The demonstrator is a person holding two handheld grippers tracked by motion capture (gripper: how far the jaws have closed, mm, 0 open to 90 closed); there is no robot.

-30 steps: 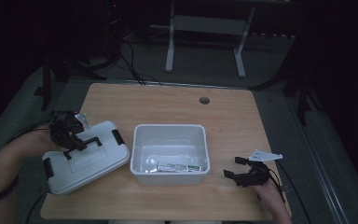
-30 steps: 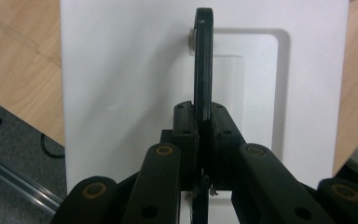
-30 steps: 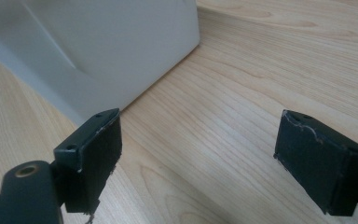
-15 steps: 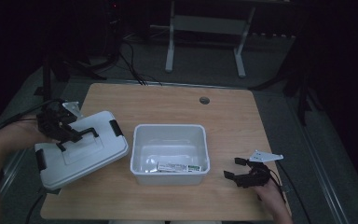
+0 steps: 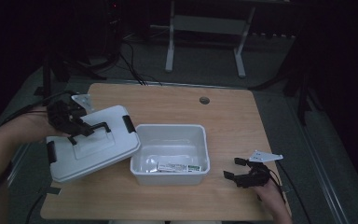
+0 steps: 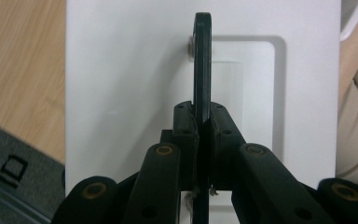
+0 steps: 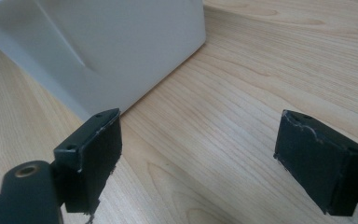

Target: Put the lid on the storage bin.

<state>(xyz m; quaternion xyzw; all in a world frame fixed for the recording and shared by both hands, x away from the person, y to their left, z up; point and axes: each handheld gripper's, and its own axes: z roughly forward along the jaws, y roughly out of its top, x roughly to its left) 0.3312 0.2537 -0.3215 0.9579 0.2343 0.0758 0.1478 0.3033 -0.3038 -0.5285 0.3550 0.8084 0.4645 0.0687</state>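
left tool point(image 5: 74, 128) clamps the lid handle point(image 6: 202, 70); right tool point(image 5: 238, 175) rests, jaws apart.

lid point(image 5: 91, 147) left of box point(image 5: 171, 154), touching | packet point(image 5: 179, 166) in box | table point(image 5: 233, 121) beneath

The left gripper point(image 5: 77, 130) is held above the left end of the light wooden table point(image 5: 242, 116), its black jaws pressed together on the black handle point(image 6: 202, 60) of the white plastic lid point(image 5: 86, 147). The left forearm point(image 5: 4, 140) is extended in from beyond the table's left edge. The right gripper point(image 5: 235, 170) is rested low at the table's near right corner, jaws spread wide with nothing between them, pointing left along the tabletop. The right hand point(image 5: 270, 193) is placed just behind it at the near edge.
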